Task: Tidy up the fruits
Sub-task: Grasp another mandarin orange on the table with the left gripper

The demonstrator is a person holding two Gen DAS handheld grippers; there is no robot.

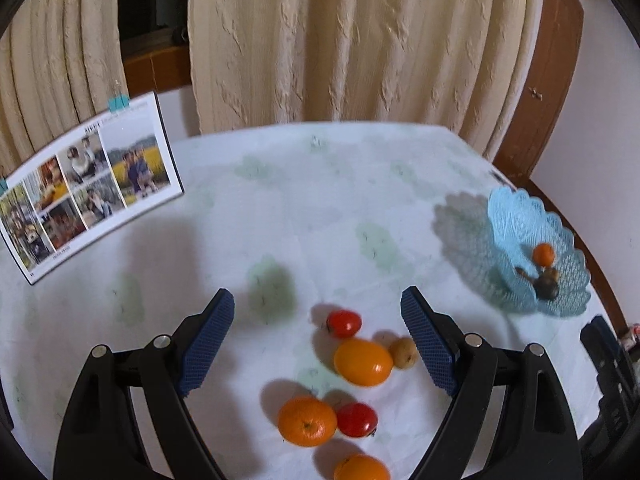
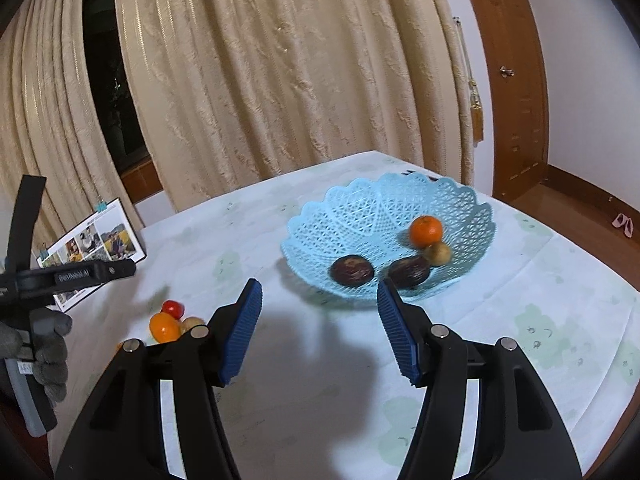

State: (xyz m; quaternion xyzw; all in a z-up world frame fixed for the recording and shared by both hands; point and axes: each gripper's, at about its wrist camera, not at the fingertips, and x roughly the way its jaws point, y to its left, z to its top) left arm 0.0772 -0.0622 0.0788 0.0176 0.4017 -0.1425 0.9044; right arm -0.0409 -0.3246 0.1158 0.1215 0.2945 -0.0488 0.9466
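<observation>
At the far left of the tabletop (image 1: 280, 208), a photo calendar (image 1: 92, 184) stood propped before the cream curtain (image 1: 340, 40). The left tool (image 1: 318, 322) hung above the loose fruit with its blue pads (image 1: 208, 344) spread wide and nothing gripped between them. Within that span, on the pale cloth, lay a red tomato (image 1: 343, 323), an oval orange fruit (image 1: 363, 362) and a small tan fruit (image 1: 403, 353) touching it, then nearer the camera a mandarin (image 1: 307, 421) pressed against a second red tomato (image 1: 357, 420), and another orange fruit (image 1: 362, 468) cut by the lower edge. In the right wrist view a gloved hand (image 2: 48, 352) held that left tool at the left border, near the same heap of fruit. Further right, the right tool (image 2: 319, 312) stood partly open and empty, its pads clear of everything, above bare cloth just in front of the light blue lattice basket (image 2: 360, 204). Inside the basket rested two dark brown fruits (image 2: 352, 270), a mandarin (image 2: 426, 231) and a small tan fruit (image 2: 439, 253) touching it. A wooden door frame (image 2: 516, 80) rose at the far right.
</observation>
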